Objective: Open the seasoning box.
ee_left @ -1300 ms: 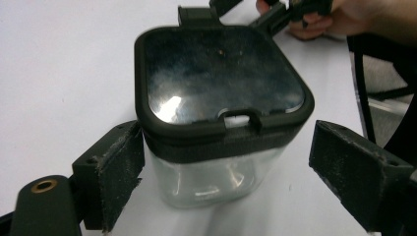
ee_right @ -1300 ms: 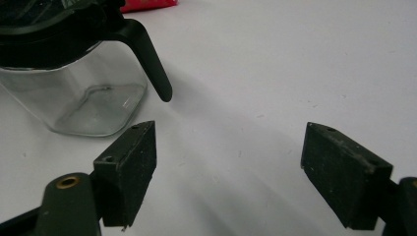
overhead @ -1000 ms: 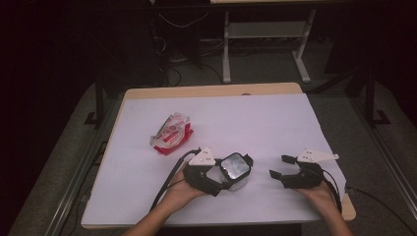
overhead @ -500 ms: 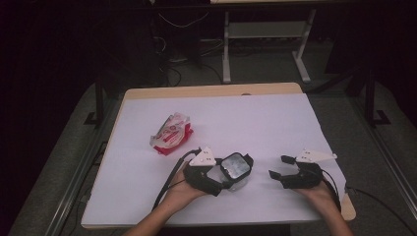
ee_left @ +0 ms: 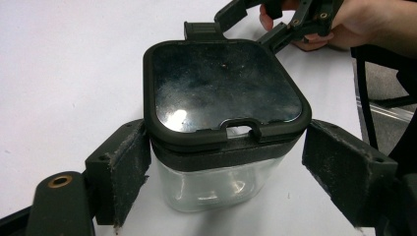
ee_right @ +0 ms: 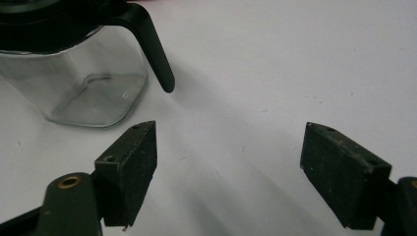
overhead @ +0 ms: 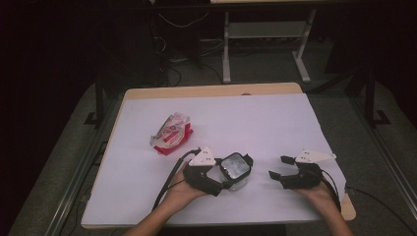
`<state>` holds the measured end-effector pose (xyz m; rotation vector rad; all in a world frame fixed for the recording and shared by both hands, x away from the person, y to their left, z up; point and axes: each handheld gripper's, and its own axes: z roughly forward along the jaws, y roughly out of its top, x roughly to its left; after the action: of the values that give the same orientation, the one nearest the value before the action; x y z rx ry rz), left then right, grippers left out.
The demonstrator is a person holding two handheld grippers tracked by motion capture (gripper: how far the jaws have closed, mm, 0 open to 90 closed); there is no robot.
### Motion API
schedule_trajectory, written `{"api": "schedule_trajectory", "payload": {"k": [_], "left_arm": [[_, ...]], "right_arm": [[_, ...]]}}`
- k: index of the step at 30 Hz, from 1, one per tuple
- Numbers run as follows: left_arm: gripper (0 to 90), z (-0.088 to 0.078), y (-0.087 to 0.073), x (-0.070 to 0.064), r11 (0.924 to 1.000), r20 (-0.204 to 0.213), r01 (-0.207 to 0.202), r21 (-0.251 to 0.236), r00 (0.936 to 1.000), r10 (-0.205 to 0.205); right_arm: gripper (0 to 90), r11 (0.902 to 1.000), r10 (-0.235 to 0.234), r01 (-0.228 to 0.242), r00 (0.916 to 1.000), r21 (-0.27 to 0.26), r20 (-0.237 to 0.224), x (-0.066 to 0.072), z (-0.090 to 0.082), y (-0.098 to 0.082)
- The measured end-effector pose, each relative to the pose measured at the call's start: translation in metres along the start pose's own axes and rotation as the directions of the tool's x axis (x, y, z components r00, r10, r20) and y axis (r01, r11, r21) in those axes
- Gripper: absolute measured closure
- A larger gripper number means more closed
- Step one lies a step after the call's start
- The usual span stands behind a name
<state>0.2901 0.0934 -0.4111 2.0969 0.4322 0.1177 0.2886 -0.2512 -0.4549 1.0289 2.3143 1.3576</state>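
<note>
A clear square container (overhead: 235,166) with a black lid stands on the white table cover near the front. My left gripper (overhead: 238,173) reaches in from the left and its pads rest against both sides of the container (ee_left: 221,93) just under the lid; the gripper (ee_left: 226,167) is shut on it. A black lid clasp (ee_right: 152,44) hangs down the container's (ee_right: 74,83) side. To its right, my right gripper (overhead: 279,167) points left at the container, a short gap away. That gripper (ee_right: 228,167) is open, with bare table between its pads. It also appears beyond the container (ee_left: 275,19).
A red and white snack bag (overhead: 171,133) lies at the left middle of the table. The wooden table edge (overhead: 221,91) shows at the back. Cables trail from both grippers off the front edge. A desk frame (overhead: 265,34) and wires stand on the dark floor behind.
</note>
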Motion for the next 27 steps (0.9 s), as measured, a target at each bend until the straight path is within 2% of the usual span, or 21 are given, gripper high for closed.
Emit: {"api": "schedule_trajectory", "payload": {"k": [7, 8, 9, 19, 27], "left_arm": [[18.3, -0.0005, 0.0007, -0.0022, 1.0, -0.01, 0.003, -0.002, 0.9999, -0.003], [18.2, -0.001, 0.0009, -0.0018, 1.0, -0.009, -0.003, -0.006, 1.0, 0.003], [18.3, -0.0016, 0.0013, -0.0016, 0.9998, -0.005, 0.009, -0.02, 0.9999, -0.01], [18.4, -0.0042, 0.0043, -0.0021, 0.9992, -0.004, 0.015, -0.038, 0.9999, -0.015], [18.4, -0.0044, 0.0051, -0.0029, 0.9992, -0.007, 0.015, -0.037, 0.9999, -0.015]], "right_arm": [[21.6, 1.0, -0.004, 0.004, 1.0, 0.005, 0.002, 0.0002, 0.0007, 0.0001], [21.6, 1.0, -0.004, 0.004, 1.0, 0.006, 0.002, 0.0002, 0.0007, 0.0001], [21.7, 1.0, -0.003, 0.003, 1.0, 0.006, 0.0, 0.0002, 0.001, 0.0002], [21.7, 0.9999, -0.007, 0.007, 1.0, 0.009, -0.001, 0.0005, 0.0015, 0.0002], [21.8, 0.9999, -0.006, 0.006, 1.0, 0.012, 0.0, 0.0006, 0.0015, 0.0003]]}}
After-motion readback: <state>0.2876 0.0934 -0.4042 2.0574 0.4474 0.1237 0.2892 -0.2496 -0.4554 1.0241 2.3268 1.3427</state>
